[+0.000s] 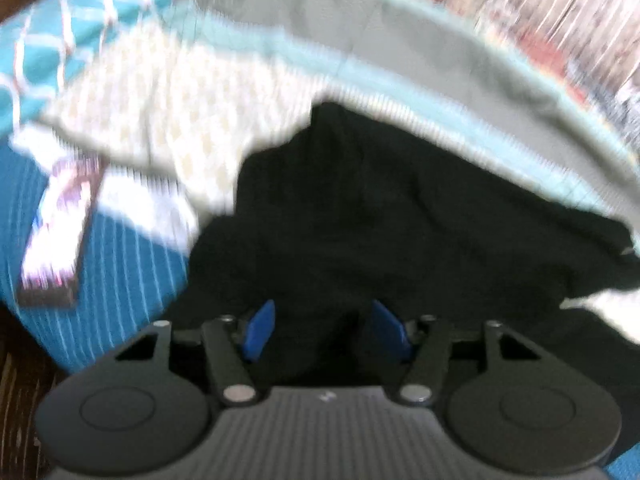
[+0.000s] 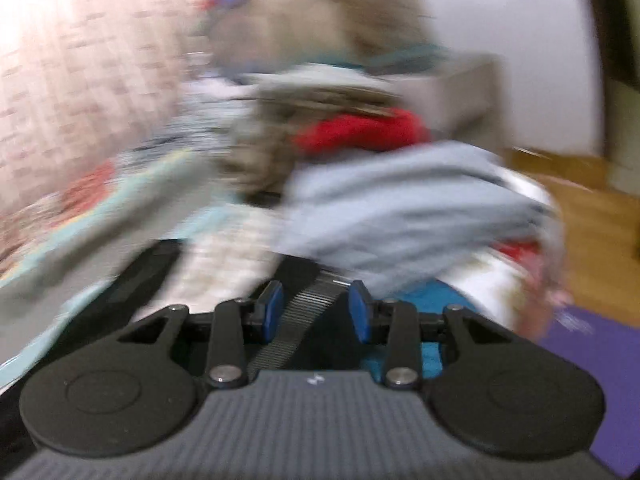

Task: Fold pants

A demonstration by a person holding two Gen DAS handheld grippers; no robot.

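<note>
The black pants (image 1: pixel 400 216) lie bunched on the bed in the left wrist view, filling the middle. My left gripper (image 1: pixel 324 330) is open, its blue pads (image 1: pixel 260 332) just above the near part of the black cloth, not closed on it. In the right wrist view, the pants' grey ribbed waistband (image 2: pixel 304 312) runs between the blue pads (image 2: pixel 362 316) of my right gripper (image 2: pixel 316 314), which stands open around it. Black pant cloth (image 2: pixel 140 280) also shows at left. Both views are blurred by motion.
A blue striped bedsheet (image 1: pixel 100 280) carries a dark remote-like box (image 1: pixel 60 240), a white patterned cloth (image 1: pixel 168 120) and a grey-teal blanket (image 1: pixel 420 52). A heap of clothes, grey-blue (image 2: pixel 420 208) and red (image 2: pixel 360 128), lies ahead on the right. Wood floor (image 2: pixel 592 240) is right.
</note>
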